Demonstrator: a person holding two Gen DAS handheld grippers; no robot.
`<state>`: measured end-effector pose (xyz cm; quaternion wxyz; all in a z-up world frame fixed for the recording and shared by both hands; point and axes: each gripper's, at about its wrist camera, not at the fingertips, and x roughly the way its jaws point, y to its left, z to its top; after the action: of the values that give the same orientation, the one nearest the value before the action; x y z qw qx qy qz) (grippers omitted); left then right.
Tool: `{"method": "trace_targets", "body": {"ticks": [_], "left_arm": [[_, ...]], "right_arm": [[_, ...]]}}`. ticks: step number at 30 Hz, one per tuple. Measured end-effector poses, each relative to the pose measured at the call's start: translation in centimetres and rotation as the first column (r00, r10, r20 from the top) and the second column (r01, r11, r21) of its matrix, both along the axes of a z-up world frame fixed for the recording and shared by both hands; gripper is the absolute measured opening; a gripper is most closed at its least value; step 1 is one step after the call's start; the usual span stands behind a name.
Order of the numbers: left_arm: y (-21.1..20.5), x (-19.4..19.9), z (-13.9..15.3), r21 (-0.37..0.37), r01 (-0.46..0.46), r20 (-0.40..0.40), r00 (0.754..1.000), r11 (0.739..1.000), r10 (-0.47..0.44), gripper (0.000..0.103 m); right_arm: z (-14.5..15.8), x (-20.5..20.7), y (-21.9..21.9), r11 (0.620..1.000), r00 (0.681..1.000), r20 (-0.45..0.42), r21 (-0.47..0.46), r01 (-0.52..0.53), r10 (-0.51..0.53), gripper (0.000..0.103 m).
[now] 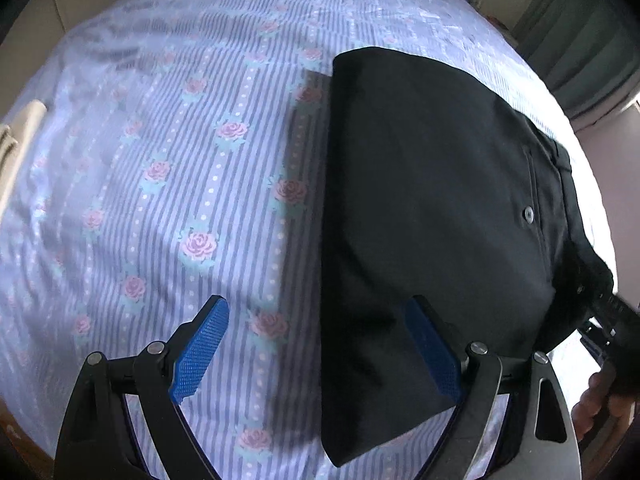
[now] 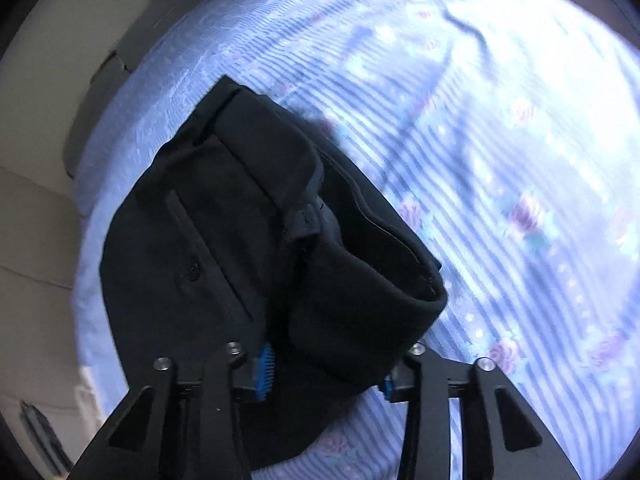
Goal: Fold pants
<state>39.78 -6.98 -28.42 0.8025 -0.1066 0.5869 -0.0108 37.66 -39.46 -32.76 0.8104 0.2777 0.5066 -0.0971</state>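
Observation:
Black pants [image 1: 432, 208] lie folded on a bed with a blue striped floral sheet [image 1: 160, 160]. A back pocket button shows near the waistband at the right. My left gripper [image 1: 320, 344] is open and empty above the pants' left folded edge; its right blue pad [image 1: 432, 356] is over the cloth, its left pad [image 1: 200, 348] over the sheet. In the right wrist view the pants' waistband end [image 2: 280, 248] bulges up between the fingers of my right gripper [image 2: 324, 376]. The jaws stand wide apart with cloth between them; the blue pads [image 2: 265, 372] are mostly hidden by the cloth.
The bed's edge and a beige floor [image 2: 36, 240] show at the left of the right wrist view. A green curtain [image 1: 592, 40] hangs at the far right in the left wrist view. A hand holding the other gripper [image 1: 608, 380] is at the right edge there.

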Motion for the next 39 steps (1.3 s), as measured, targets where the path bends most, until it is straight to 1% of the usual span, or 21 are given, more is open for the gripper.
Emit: {"method": "trace_targets", "body": {"ticks": [2,4,6,7,8,11,13,14,15,17,19,21,23,25,29,31,35,36,38,39], "left_arm": [[0.9,0.7,-0.3,-0.061,0.004,-0.01,1.0,0.998,-0.004,0.091],[1.8,1.8,-0.5,-0.116,0.018,-0.012,1.0,0.993,-0.019,0.09],[2.1,2.7,-0.5,-0.164,0.056,0.004,0.998,0.985,-0.057,0.09],[2.0,3.3,-0.6,-0.193,0.094,0.009,0.996,0.977,-0.094,0.088],[1.8,4.0,-0.6,-0.206,0.13,0.013,0.991,0.97,-0.13,0.087],[1.5,6.3,-0.7,-0.216,0.217,0.044,0.976,0.952,-0.213,0.083],[1.4,7.9,-1.0,-0.22,0.243,0.055,0.97,0.945,-0.237,0.077],[1.3,8.8,-1.3,-0.234,0.262,0.05,0.965,0.936,-0.258,0.072],[1.2,9.6,-1.5,-0.245,0.277,0.043,0.961,0.929,-0.275,0.07],[0.9,10.8,-1.9,-0.267,0.295,0.039,0.955,0.917,-0.295,0.068],[0.7,12.2,-2.2,-0.287,0.314,0.053,0.949,0.905,-0.312,0.059],[0.6,12.8,-2.3,-0.304,0.331,0.07,0.943,0.894,-0.325,0.053],[0.2,13.6,-2.6,-0.317,0.343,0.077,0.938,0.884,-0.337,0.052],[-0.3,14.7,-2.9,-0.34,0.349,0.077,0.936,0.873,-0.344,0.052],[-1.1,15.8,-3.3,-0.362,0.336,0.063,0.94,0.87,-0.336,0.053],[-1.6,16.3,-3.3,-0.372,0.31,0.042,0.947,0.875,-0.318,0.06],[-2.9,16.9,-3.1,-0.341,0.29,0.015,0.953,0.894,-0.303,0.06],[-2.9,16.5,-2.9,-0.335,0.287,0.009,0.953,0.898,-0.302,0.059],[-2.8,16.1,-2.1,-0.326,0.278,0.014,0.957,0.904,-0.289,0.054],[-2.7,15.8,-1.6,-0.325,0.277,0.019,0.958,0.904,-0.287,0.045]], "right_arm": [[0.4,0.0,0.9,0.998,1.0,-0.008,-0.058,-0.017,0.017,0.035],[0.0,-0.5,1.3,0.998,1.0,-0.015,-0.067,-0.017,0.016,0.035],[-0.2,-0.5,1.4,0.997,1.0,-0.024,-0.078,-0.016,0.014,0.035],[-0.2,-0.5,1.6,0.996,0.999,-0.028,-0.092,-0.021,0.018,0.035],[-0.2,-0.4,2.0,0.994,0.999,-0.036,-0.109,-0.024,0.02,0.035],[0.1,0.1,2.5,0.991,0.998,-0.06,-0.131,-0.012,0.004,0.035],[0.3,0.5,2.8,0.99,0.997,-0.072,-0.14,0.0,-0.01,0.035],[0.3,0.7,3.2,0.989,0.997,-0.077,-0.145,0.009,-0.021,0.035],[0.4,0.7,3.3,0.988,0.996,-0.081,-0.153,0.02,-0.033,0.035],[0.5,0.8,3.4,0.985,0.994,-0.091,-0.167,0.043,-0.059,0.036],[0.6,0.9,3.4,0.983,0.992,-0.098,-0.173,0.062,-0.08,0.036],[0.5,1.2,3.5,0.982,0.99,-0.101,-0.174,0.079,-0.098,0.036],[0.3,1.3,3.4,0.982,0.989,-0.1,-0.167,0.093,-0.11,0.036],[0.1,0.5,2.8,0.983,0.989,-0.096,-0.158,0.096,-0.112,0.036],[-0.2,0.6,2.4,0.985,0.99,-0.092,-0.146,0.091,-0.105,0.038],[-0.6,1.0,1.9,0.988,0.99,-0.094,-0.125,0.096,-0.108,0.04],[-1.3,1.5,0.9,0.992,0.989,-0.082,-0.044,0.117,-0.121,0.048],[-1.4,1.5,0.6,0.992,0.989,-0.08,-0.029,0.12,-0.122,0.049],[-1.5,1.6,0.1,0.993,0.99,-0.081,-0.012,0.116,-0.116,0.048],[-1.3,1.7,0.1,0.994,0.991,-0.081,-0.013,0.11,-0.11,0.047]]}}
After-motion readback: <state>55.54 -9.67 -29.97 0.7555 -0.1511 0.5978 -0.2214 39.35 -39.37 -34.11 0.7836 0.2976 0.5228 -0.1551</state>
